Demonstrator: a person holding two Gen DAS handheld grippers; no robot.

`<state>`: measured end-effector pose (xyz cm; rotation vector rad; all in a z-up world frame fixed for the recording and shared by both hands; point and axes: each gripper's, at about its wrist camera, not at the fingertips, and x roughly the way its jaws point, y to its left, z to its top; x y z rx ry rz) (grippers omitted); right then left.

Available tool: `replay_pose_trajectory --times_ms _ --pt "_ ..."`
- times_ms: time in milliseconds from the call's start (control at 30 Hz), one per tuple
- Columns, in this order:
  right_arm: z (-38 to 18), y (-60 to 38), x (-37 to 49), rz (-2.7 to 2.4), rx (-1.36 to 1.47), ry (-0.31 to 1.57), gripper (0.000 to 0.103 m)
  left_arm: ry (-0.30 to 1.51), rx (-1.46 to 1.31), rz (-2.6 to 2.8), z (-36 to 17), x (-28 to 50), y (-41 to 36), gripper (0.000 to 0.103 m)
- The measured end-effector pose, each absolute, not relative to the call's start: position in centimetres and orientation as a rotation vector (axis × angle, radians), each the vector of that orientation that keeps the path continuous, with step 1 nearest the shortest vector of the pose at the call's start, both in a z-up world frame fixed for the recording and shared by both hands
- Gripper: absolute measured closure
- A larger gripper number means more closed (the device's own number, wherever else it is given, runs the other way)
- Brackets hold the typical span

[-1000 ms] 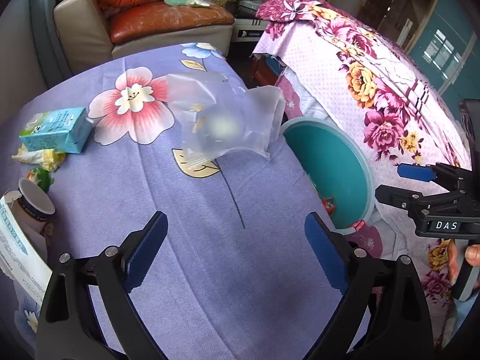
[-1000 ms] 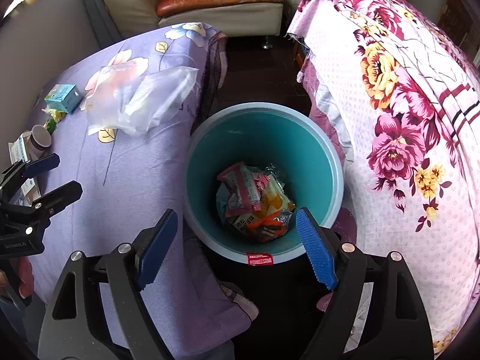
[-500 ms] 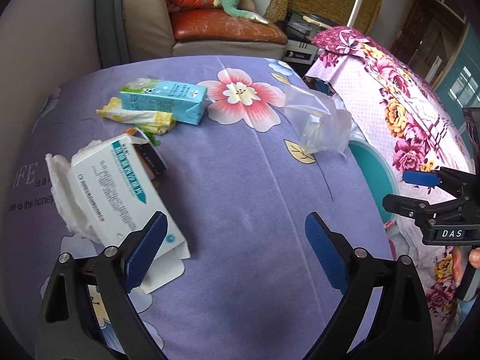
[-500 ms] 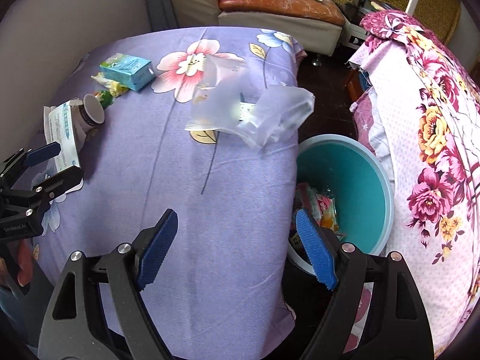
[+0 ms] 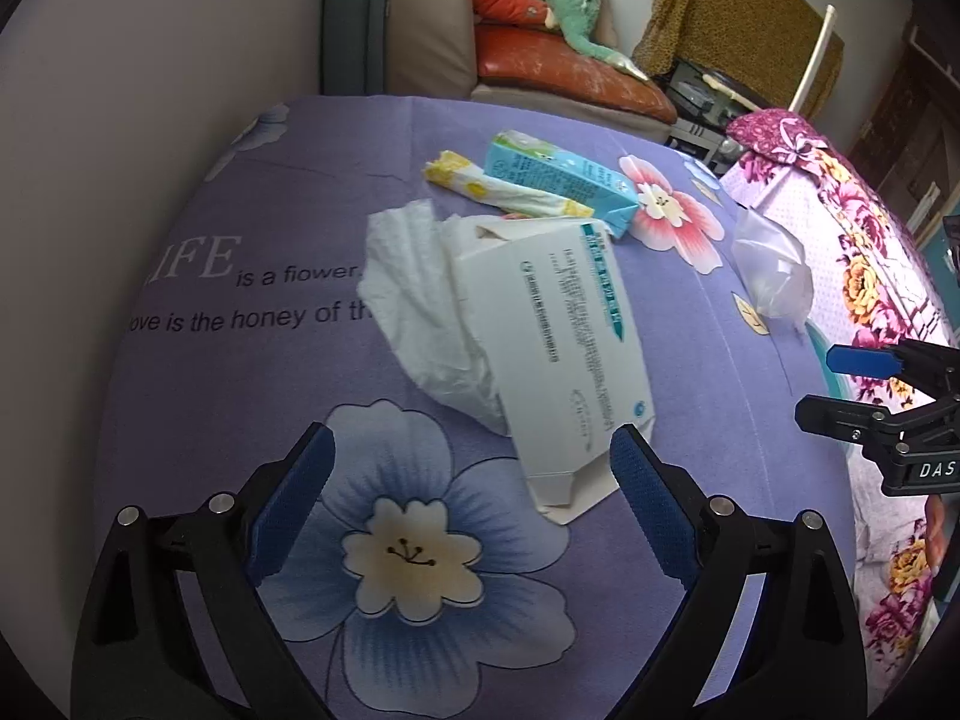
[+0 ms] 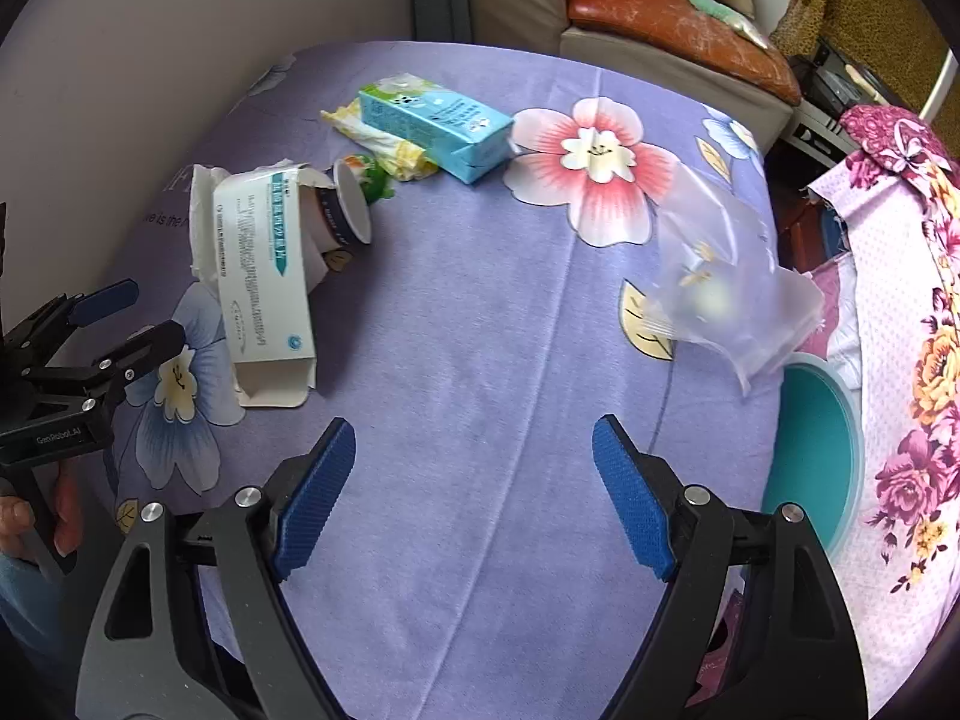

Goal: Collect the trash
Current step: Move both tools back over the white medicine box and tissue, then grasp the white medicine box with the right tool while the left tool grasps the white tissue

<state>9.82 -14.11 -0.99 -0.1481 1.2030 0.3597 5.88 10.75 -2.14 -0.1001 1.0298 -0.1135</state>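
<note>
Trash lies on a purple flowered tablecloth point(image 6: 468, 324). A white carton with teal print point(image 5: 564, 354) point(image 6: 261, 282) lies on crumpled white tissue point(image 5: 414, 306), just ahead of my open, empty left gripper point(image 5: 471, 498). A blue milk carton point(image 6: 438, 123) point(image 5: 558, 180), a yellow-white wrapper point(image 5: 498, 189) and a tipped paper cup point(image 6: 348, 210) lie beyond. A clear plastic bag point(image 6: 726, 288) point(image 5: 771, 273) sits at the table's right edge. A teal bin point(image 6: 810, 450) stands on the floor below it. My right gripper point(image 6: 474, 492) is open and empty over the table's middle.
A grey wall point(image 5: 120, 150) runs along the table's left side. A sofa with an orange cushion point(image 6: 672, 6) stands behind the table. A bed with a pink floral cover point(image 6: 900, 300) is close on the right, past the bin.
Both grippers swung left, away from the bin. The left one now faces the white carton and tissue up close; the right one now looks over the table instead of into the bin.
</note>
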Motion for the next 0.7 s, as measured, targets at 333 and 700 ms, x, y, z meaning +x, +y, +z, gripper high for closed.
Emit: replay_pose_trajectory --times_ms 333,700 --pt "-2.4 -4.5 11.8 0.462 -0.219 1.211 0.021 1.043 -0.172 0.012 -4.1 6.4 17.8 0.010" --pt "-4.0 -0.4 13.8 0.481 -0.247 1.227 0.021 1.060 -0.203 0.057 -5.4 6.6 20.4 0.010"
